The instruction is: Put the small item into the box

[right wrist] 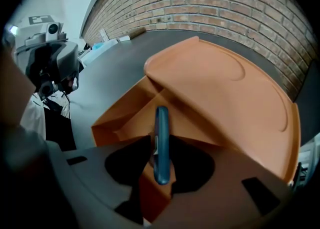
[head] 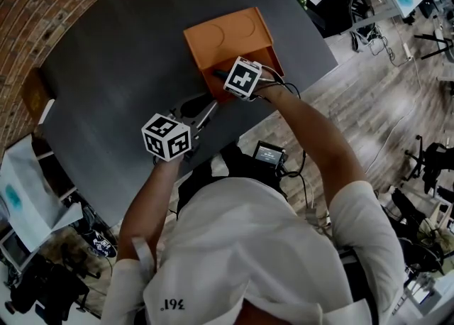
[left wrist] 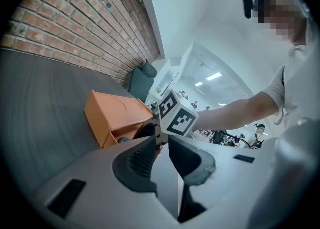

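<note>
Over the open tray of the orange cardboard box, the right tongs point steeply down, pinching a thin, smooth blue item edge-on between their dark pads. The item hangs just above the box's inner folds. The box has matte board walls, and its flat lid, pressed with curved outlines, is tipped back behind the tray. The left tongs sit low, just beside the box's near side, with ribbed pads a narrow gap apart and nothing between them.

Under the box is a dark grey, finely grained bench with a curved outline. A red brick wall stands behind it, and pale wood flooring lies to one side. In the head view the box sits near the bench's right edge, and broad bare bench stretches away on its left and far sides.
</note>
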Demonstrator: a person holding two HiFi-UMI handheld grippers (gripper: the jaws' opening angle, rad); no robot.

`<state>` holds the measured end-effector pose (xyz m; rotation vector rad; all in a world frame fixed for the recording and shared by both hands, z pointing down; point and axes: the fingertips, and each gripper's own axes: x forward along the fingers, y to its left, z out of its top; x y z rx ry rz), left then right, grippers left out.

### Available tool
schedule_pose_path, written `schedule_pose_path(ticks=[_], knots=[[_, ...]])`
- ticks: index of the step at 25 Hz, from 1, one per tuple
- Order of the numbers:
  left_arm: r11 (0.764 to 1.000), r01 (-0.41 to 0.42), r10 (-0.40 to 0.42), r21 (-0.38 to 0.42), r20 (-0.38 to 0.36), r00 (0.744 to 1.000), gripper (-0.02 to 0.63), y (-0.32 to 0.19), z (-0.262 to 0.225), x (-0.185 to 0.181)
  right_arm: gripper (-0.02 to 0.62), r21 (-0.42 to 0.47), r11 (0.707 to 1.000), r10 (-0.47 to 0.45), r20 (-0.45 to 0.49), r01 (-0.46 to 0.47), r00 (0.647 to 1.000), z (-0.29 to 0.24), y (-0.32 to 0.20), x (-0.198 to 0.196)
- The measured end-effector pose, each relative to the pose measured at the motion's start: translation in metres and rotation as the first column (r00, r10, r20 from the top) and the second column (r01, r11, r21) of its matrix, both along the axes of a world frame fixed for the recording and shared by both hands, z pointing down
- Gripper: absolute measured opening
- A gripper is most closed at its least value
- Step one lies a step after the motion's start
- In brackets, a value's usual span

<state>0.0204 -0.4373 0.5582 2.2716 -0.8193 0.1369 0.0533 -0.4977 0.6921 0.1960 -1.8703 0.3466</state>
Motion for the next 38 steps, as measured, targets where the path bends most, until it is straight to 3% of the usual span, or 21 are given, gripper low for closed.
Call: schedule_pose_path(ticks=[11,14,20,30,38], knots=[[1.000,-0.001,0.000,0.015,0.006,1.000,0.080,0.004,-0.008,0.004,0.147,0.027,0.999,0.017,-0.019,-0.017,1.000,-0.003,0.001,0.010],[1.000,0.008,-0.008,0.021,0.013,1.000,0.080,0.005,-0.010,0.001,0.147,0.072,0.997,0.019,0.008,-0.019,1.000,-0.006,-0.005,0.006],[0.999,0.010,-0.010,0.036,0.009,1.000,0.078,0.007,-0.016,-0.001,0.148,0.123,0.985,0.112,0.079,-0.122,0.991,-0.022,-0.015,0.007],[0.997,0.023,-0.023,0.070,-0.010,1.000,0.068,0.007,-0.031,-0.008,0.143,0.189,0.940,0.256,0.164,-0.285,0.953,-0.052,-0.017,0.022],[0.992,0.016,-0.010,0.127,-0.048,0.999,0.063,0.013,-0.060,-0.009,0.083,0.235,0.892,0.318,0.281,-0.387,0.905,-0.095,-0.014,0.027]])
